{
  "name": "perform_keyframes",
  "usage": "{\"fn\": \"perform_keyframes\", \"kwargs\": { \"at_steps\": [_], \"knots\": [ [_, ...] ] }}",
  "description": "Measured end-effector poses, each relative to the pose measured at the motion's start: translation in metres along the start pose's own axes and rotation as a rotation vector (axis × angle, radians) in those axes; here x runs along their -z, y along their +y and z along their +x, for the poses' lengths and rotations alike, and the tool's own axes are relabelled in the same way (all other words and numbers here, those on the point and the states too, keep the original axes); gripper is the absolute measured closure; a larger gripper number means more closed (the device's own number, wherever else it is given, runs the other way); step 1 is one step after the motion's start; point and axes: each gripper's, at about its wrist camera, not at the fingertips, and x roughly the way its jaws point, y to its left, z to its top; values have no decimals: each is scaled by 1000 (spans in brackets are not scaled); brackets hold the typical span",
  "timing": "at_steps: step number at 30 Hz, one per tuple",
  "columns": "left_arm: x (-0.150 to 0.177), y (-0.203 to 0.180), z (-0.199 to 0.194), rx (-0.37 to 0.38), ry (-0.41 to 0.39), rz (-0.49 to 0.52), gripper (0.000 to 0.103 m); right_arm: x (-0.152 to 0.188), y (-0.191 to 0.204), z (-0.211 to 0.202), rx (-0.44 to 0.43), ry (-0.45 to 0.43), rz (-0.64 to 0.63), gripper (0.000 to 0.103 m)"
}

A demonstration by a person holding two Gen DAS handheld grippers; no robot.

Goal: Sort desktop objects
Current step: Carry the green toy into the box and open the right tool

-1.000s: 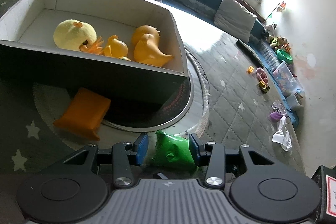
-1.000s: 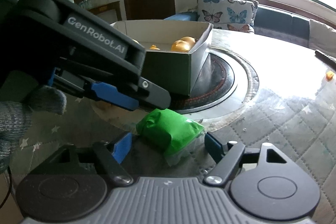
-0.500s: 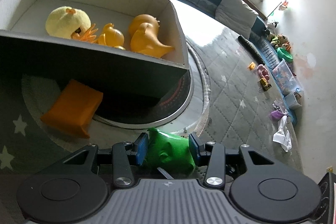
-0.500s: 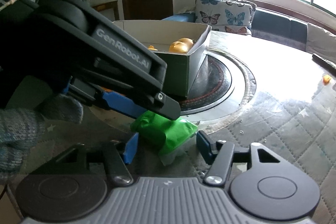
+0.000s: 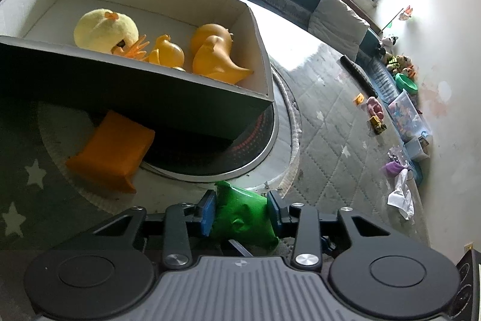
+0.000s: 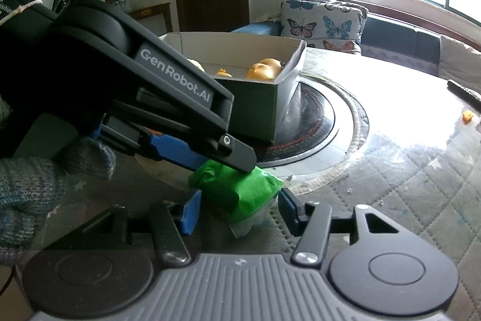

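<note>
- Quilted grey table mat (image 5: 324, 140) under both claws; I see the cardboard box (image 5: 168, 92) with yellow duck toys (image 5: 213, 56) just ahead of them.
- Green packet (image 5: 240, 218) sits between the left gripper (image 5: 240, 214) pads. Jaws closing, pads touching its sides: I read that as a pinch.
- Right gripper (image 6: 237, 209) also straddles the packet. Jaws closing, right pad not on it yet.
- Packet's long axis runs roughly across the right jaws.
- Left claw is nearer. Box lies straight ahead and above it, so I expect lift, then forward.
- Orange block (image 5: 111, 152) ahead-left, untouched.
</note>
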Motion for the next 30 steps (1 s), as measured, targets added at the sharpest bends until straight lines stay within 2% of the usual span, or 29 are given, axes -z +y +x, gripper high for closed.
{"fn": "perform_keyframes", "kwargs": {
  "at_steps": [14,23,30],
  "knots": [
    [-10,-8,-47,9,-117,20,65,-22,16,-27,-18,-101,-46,48],
    [-44,-8,-69,5,-223,27,65,-63,23,-22,-25,-189,-104,48],
    [-73,3,-62,-7,-261,9,65,-90,24,1,-40,-209,-147,48]
  ]
}}
